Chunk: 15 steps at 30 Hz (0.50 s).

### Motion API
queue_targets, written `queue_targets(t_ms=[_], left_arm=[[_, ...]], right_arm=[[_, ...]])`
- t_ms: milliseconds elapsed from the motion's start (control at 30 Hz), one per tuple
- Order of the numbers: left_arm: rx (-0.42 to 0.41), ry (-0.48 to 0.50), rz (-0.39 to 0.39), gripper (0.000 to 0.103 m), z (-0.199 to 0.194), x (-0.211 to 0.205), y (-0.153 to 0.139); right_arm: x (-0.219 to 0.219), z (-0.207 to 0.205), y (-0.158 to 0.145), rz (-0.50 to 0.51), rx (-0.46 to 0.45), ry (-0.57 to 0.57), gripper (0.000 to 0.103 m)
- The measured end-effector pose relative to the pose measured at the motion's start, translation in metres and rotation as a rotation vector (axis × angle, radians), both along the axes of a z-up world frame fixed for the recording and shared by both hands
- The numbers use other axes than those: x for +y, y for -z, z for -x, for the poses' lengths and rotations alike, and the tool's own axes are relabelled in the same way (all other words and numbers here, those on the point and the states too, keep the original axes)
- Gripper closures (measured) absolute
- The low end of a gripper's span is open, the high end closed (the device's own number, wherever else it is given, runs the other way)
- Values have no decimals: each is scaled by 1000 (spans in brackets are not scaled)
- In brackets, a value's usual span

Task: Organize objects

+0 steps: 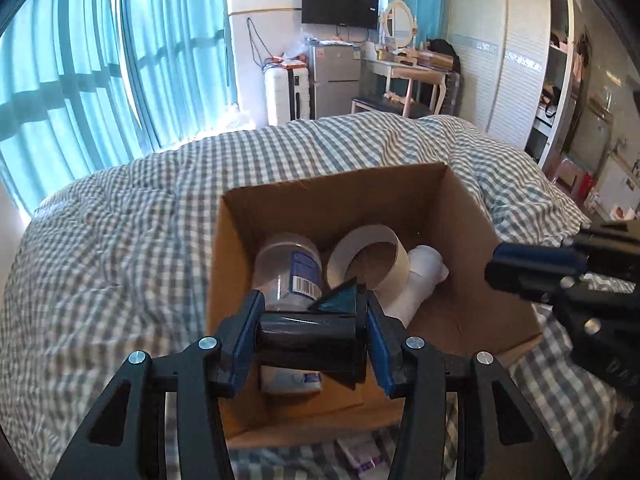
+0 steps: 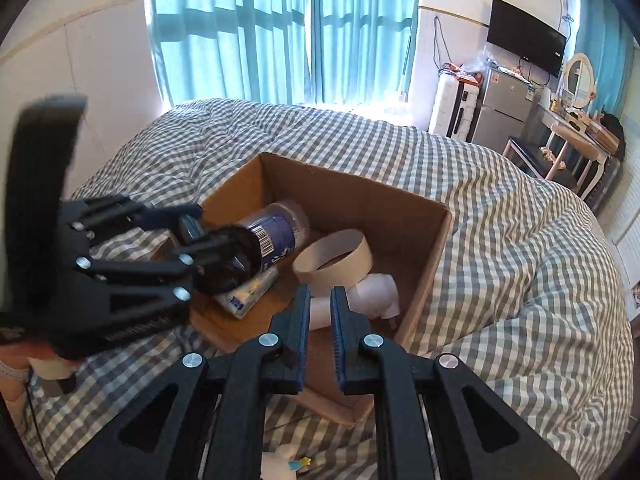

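An open cardboard box (image 1: 332, 196) sits on a checked bedspread; it also shows in the right wrist view (image 2: 360, 196). My left gripper (image 1: 310, 332) is shut on a black roll (image 1: 308, 340) and holds it over the box's near left part; it also shows in the right wrist view (image 2: 224, 256). In the box lie a clear jar with a blue label (image 1: 292, 268), a tape ring (image 1: 368, 260), a white tube (image 1: 420, 280) and a white packet (image 2: 248, 292). My right gripper (image 2: 320, 328) is nearly closed and empty above the box's near edge.
The checked bedspread (image 2: 500, 260) surrounds the box. A small packet (image 1: 364, 454) lies on the bed in front of the box, and a small white toy (image 2: 286, 460) lies below my right gripper. Blue curtains, a fridge, a suitcase and a dressing table stand behind.
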<state>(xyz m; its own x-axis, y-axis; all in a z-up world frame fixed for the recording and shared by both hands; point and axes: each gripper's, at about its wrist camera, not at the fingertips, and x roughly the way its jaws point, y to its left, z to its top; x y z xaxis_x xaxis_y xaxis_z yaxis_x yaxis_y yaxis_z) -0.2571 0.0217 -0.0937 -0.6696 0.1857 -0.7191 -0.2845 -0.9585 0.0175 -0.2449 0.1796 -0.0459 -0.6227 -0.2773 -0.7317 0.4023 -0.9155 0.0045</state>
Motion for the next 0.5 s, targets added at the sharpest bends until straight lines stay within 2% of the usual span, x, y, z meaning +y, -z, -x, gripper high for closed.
queue_targets(t_ms=[33, 100, 133, 167, 367, 500], left_arm=[[-5, 8, 2, 46, 2, 2, 3], [-5, 9, 16, 31, 1, 4, 6], [-2, 7, 18, 22, 0, 4, 5], [6, 3, 16, 19, -1, 3, 4], [-21, -64, -11, 17, -20, -13, -23], [-61, -127, -38, 16, -46, -30, -37]], right_arm=[[2, 1, 0, 6, 4, 5, 86], [7, 1, -1, 22, 16, 16, 71], [9, 0, -2, 31, 21, 16, 69], [12, -2, -4, 40, 27, 18, 66], [20, -26, -28, 55, 76, 11, 49], [16, -58, -44, 4, 109, -33, 38]])
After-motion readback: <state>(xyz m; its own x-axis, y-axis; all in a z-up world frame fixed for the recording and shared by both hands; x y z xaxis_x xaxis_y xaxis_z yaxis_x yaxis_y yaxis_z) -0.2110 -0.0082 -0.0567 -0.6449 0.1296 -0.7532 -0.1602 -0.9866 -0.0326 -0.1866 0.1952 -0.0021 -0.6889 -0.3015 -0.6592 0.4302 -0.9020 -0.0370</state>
